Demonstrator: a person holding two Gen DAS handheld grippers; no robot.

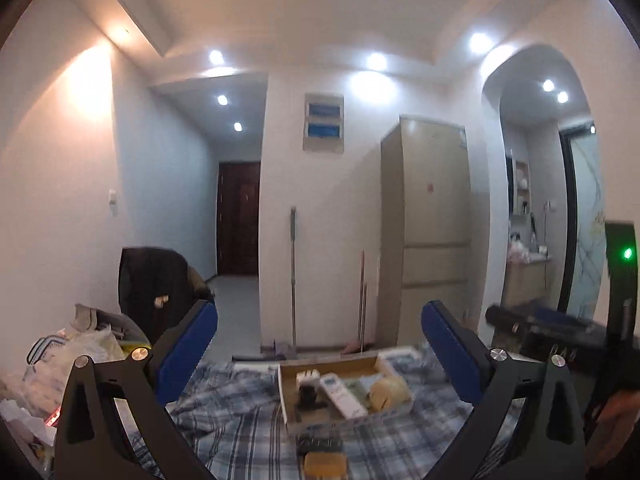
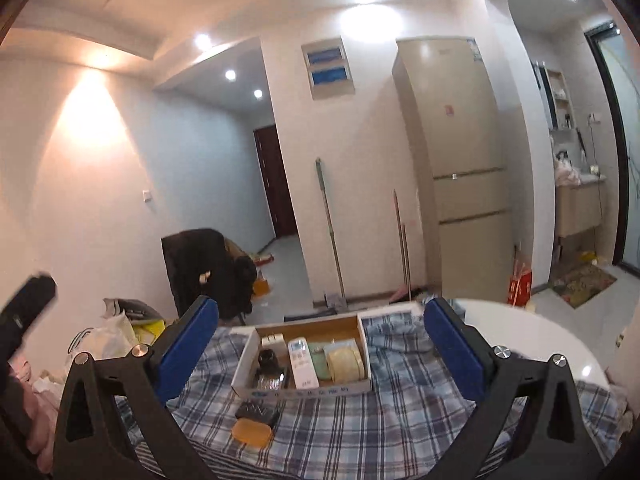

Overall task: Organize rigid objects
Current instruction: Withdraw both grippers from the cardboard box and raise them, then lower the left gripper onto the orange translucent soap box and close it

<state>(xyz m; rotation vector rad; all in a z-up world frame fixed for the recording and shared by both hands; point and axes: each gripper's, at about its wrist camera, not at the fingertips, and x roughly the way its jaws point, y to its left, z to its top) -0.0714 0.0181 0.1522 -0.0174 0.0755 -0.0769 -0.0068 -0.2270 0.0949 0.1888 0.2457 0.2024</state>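
Note:
A shallow cardboard box [image 2: 304, 393] lies on a blue plaid cloth [image 2: 380, 420]. In it are a white plug [image 2: 273, 338], a black item [image 2: 267, 362], a white remote [image 2: 303, 362], a pale green piece [image 2: 320, 360] and a tape roll [image 2: 346, 360]. In front of the box lie a flat black object [image 2: 258, 410] and an orange block [image 2: 252, 432]. My right gripper [image 2: 320, 340] is open wide and empty, hovering short of the box. My left gripper [image 1: 320, 348] is open too, framing the same box [image 1: 283, 396] and the orange block [image 1: 324, 465].
A white round table [image 2: 540, 344] shows under the cloth at the right. Bags and clutter [image 2: 112, 332] pile at the left, beside a chair draped in black [image 2: 208, 272]. A beige fridge [image 2: 460, 160] and a mop [image 2: 330, 232] stand against the far wall.

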